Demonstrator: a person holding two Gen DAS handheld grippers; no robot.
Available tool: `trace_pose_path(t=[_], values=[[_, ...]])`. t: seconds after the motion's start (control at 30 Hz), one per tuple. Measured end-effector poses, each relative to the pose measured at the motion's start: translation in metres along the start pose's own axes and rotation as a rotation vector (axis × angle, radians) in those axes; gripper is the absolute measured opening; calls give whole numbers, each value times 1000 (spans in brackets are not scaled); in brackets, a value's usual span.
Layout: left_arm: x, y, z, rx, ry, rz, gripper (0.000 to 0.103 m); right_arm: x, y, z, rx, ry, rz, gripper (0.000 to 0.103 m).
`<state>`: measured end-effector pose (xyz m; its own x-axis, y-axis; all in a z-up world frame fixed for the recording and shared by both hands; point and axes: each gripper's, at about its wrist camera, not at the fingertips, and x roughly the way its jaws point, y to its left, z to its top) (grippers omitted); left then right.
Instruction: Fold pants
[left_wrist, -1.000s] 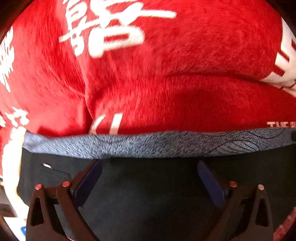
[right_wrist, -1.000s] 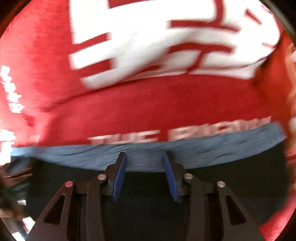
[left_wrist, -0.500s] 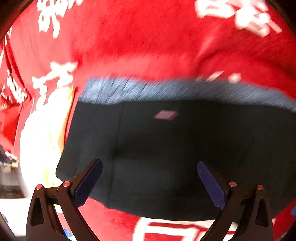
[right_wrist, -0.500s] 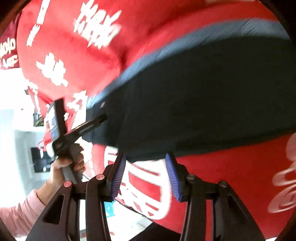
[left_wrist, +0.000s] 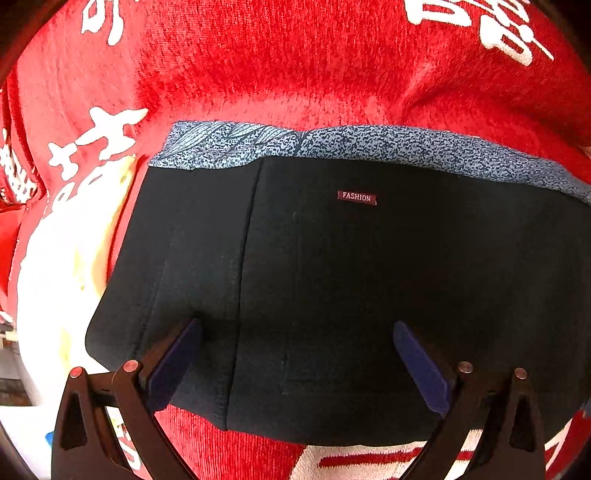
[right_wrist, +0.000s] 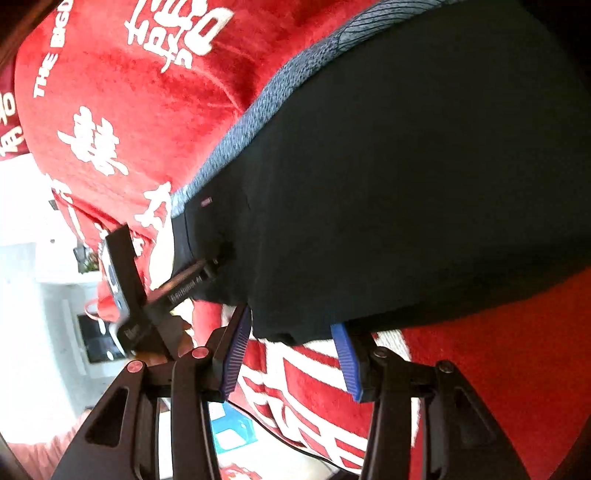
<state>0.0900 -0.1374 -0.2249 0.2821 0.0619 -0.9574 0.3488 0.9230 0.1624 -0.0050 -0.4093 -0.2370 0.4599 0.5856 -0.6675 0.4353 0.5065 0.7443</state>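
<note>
The black pants (left_wrist: 332, 280) lie folded flat on a red blanket (left_wrist: 280, 62), with a blue-grey speckled waistband (left_wrist: 332, 142) along the far edge and a small "FASHION" label (left_wrist: 357, 196). My left gripper (left_wrist: 295, 358) is open and empty, its fingers spread just over the pants' near part. In the right wrist view the pants (right_wrist: 406, 177) fill the upper right. My right gripper (right_wrist: 291, 354) is open and empty at their near edge. The left gripper (right_wrist: 218, 258) shows there too, over the pants' left end.
The red blanket (right_wrist: 122, 92) with white lettering covers the surface around the pants. Past its left edge are a white room and floor (right_wrist: 29, 295), a light blue object (right_wrist: 232, 432) and a dark cable (right_wrist: 280, 439) below.
Both grippers have pulled back from the waistband toward the pants' near edge. The right gripper has swung round to view the pants from the side. The whole folded pants now show.
</note>
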Motion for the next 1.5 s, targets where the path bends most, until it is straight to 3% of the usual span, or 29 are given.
trace_pose_path(t=[0.07,0.1,0.13,0.33,0.53,0.63,0.7,0.83,0.93,1.0,1.03,1.07,1.1,1.13,1.2,1.27,1.5], values=[[4,11,0,7,-3,-9,103,5,2,7,27,-8,11,47],[3,12,0,15,-2,-13,103,7,4,11,36,-1,7,38],[3,13,0,24,0,-18,103,5,9,15,20,-6,-28,14],[4,10,-4,87,-29,-15,103,8,14,-9,-117,-10,-203,9],[4,10,-4,105,-42,-12,103,-1,8,-17,-115,-13,-182,11],[1,7,-1,105,-9,8,103,-11,-2,-25,-97,61,-275,16],[-7,2,2,102,19,14,103,-30,-3,-29,-109,58,-288,16],[-36,-28,3,113,-13,-89,103,-66,16,-12,-228,-46,-364,16],[-44,-69,7,138,-19,-158,103,-66,24,18,-292,-90,-414,18],[-40,-90,9,152,-12,-153,103,-59,18,37,-313,-94,-474,26],[-35,-99,8,161,5,-133,103,-54,11,43,-320,-88,-517,37],[-25,-106,6,170,22,-109,103,-51,7,45,-319,-82,-565,41],[-26,-108,4,159,6,-120,103,-53,-2,47,-312,-83,-589,40],[-24,-103,3,138,-7,-149,103,-59,-8,48,-307,-105,-550,40],[-16,-85,4,58,46,-218,103,-75,-20,47,-277,-130,-542,40],[-11,-73,6,2,90,-233,103,-85,-26,45,-265,-145,-545,40],[-23,-77,18,22,112,-102,103,-97,-28,41,-224,-148,-532,41]])
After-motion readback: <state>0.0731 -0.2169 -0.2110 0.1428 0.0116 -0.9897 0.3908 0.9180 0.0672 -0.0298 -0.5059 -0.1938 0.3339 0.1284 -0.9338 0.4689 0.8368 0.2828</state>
